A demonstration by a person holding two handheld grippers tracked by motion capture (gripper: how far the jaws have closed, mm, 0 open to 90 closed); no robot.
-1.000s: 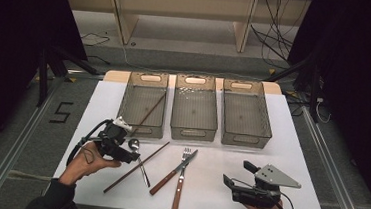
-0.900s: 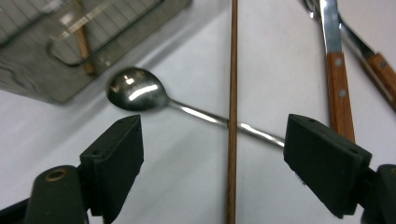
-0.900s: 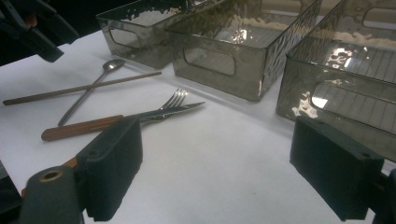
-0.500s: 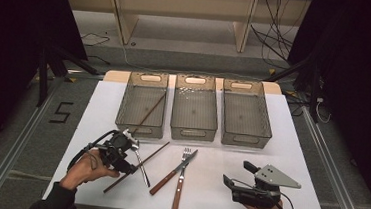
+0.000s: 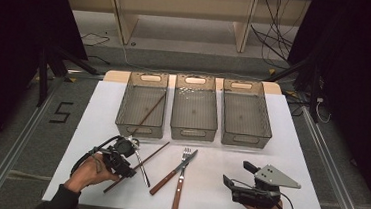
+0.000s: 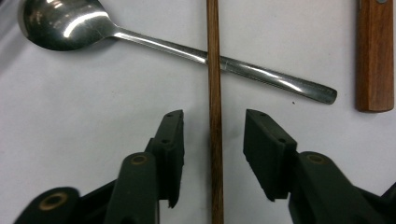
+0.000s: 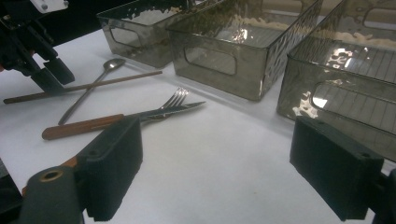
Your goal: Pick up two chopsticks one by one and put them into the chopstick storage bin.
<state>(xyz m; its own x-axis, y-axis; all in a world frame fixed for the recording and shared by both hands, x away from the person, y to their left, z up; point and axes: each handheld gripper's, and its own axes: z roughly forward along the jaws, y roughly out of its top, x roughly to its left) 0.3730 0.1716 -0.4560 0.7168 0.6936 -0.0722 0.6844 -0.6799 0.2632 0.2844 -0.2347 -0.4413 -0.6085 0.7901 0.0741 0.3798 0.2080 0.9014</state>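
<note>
On the white table over grey floor, both tongs gape, the left tongs straddling a chopstick.

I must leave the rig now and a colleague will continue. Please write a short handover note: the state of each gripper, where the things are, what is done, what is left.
Left gripper: open, low over the table, one finger on each side of the loose wooden chopstick; not closed on it yet.
Right gripper: open, holding nothing, at the table's near right.
Things: the chopstick lies across the spoon; knife and fork lie crossed at the middle of the table.
Done: one chopstick already lies in the left bin.
Left, probably: close on the loose chopstick and move it, likely to that same bin. The middle bin and right bin look empty.
</note>
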